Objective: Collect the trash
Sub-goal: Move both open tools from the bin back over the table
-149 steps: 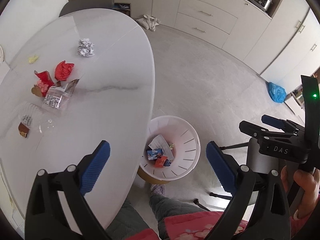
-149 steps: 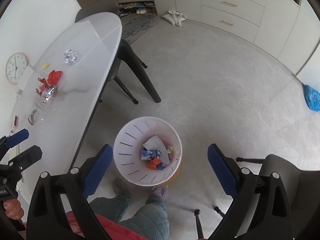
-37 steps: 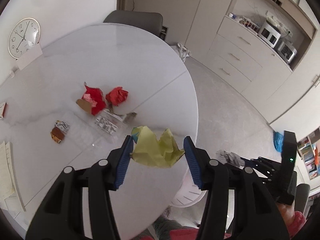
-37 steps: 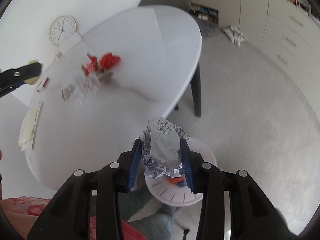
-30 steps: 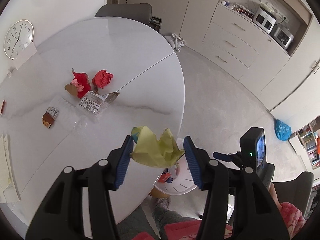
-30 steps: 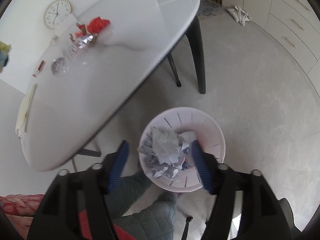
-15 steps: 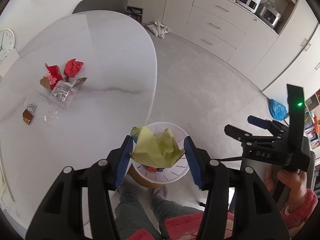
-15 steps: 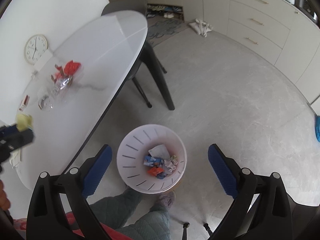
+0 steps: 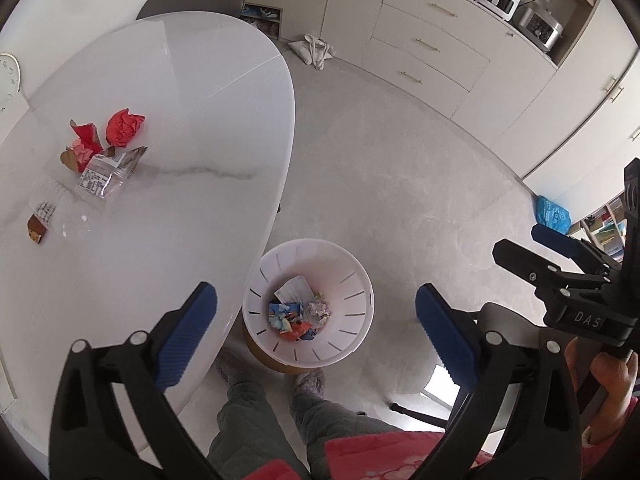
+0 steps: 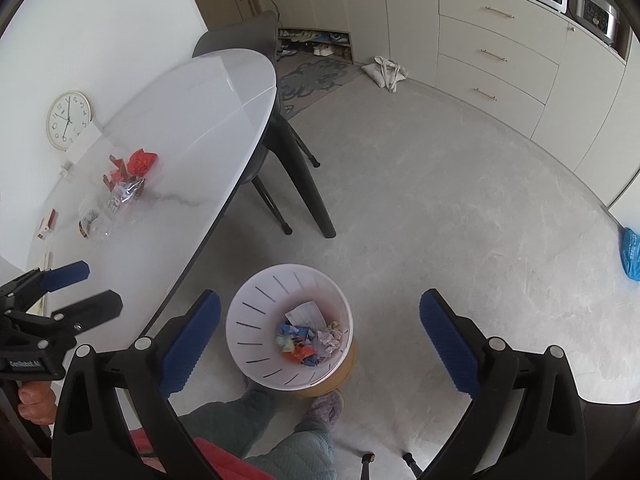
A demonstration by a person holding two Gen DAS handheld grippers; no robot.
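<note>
Wastebasket [image 9: 362, 280] white, slotted, holding crumpled wrappers [image 9: 298, 316].

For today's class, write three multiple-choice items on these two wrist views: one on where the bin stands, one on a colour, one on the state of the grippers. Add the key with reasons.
1. Where does the white bin stand?
A. On the table
B. On the floor beside the table's edge
C. Inside a cupboard

2. What colour is the crumpled paper ball on the table?
A. Red
B. Green
C. Black

3. How are the left gripper and the right gripper?
A. Both shut on trash
B. One open, one shut
C. Both open and empty

Key: 1 B, the bin sits on grey floor below the tabletop rim. 2 A, the ball is bright red. 3 C, each pair of fingers stands wide apart with nothing between.
</note>
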